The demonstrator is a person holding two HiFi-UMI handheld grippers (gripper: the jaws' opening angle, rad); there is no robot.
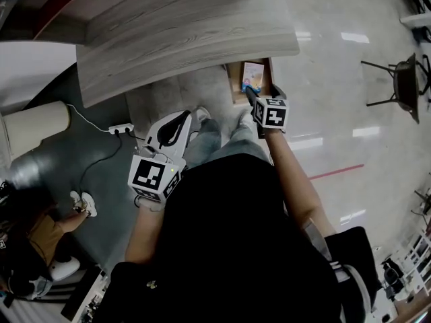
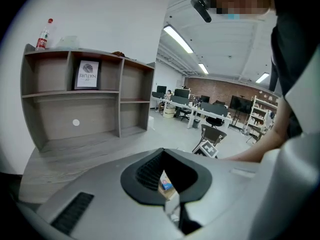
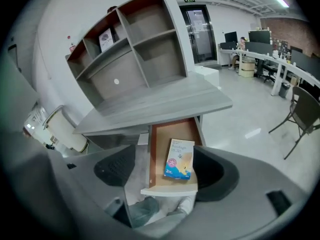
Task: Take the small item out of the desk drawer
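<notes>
Under the grey desk top [image 1: 182, 32] the wooden drawer [image 3: 172, 134] stands pulled out. A small flat box [image 3: 179, 159] with a blue and yellow print lies in it, also seen in the head view as the box [image 1: 252, 75]. My right gripper [image 3: 167, 170] hovers above the drawer, open, with the box framed between its jaws and the pads [image 3: 116, 167] clear of it. In the head view the right gripper [image 1: 264, 94] sits at the drawer's near end. My left gripper [image 1: 180, 120] is held at the left, away from the drawer, shut and empty [image 2: 162, 152].
A grey shelf unit [image 3: 130, 59] stands on the desk's back. A power strip [image 1: 121, 128] with a cable and a white cylinder [image 1: 34, 126] are on the floor at the left. A dark chair [image 1: 404, 86] stands at the right. My shoes [image 1: 201, 114] are under the desk.
</notes>
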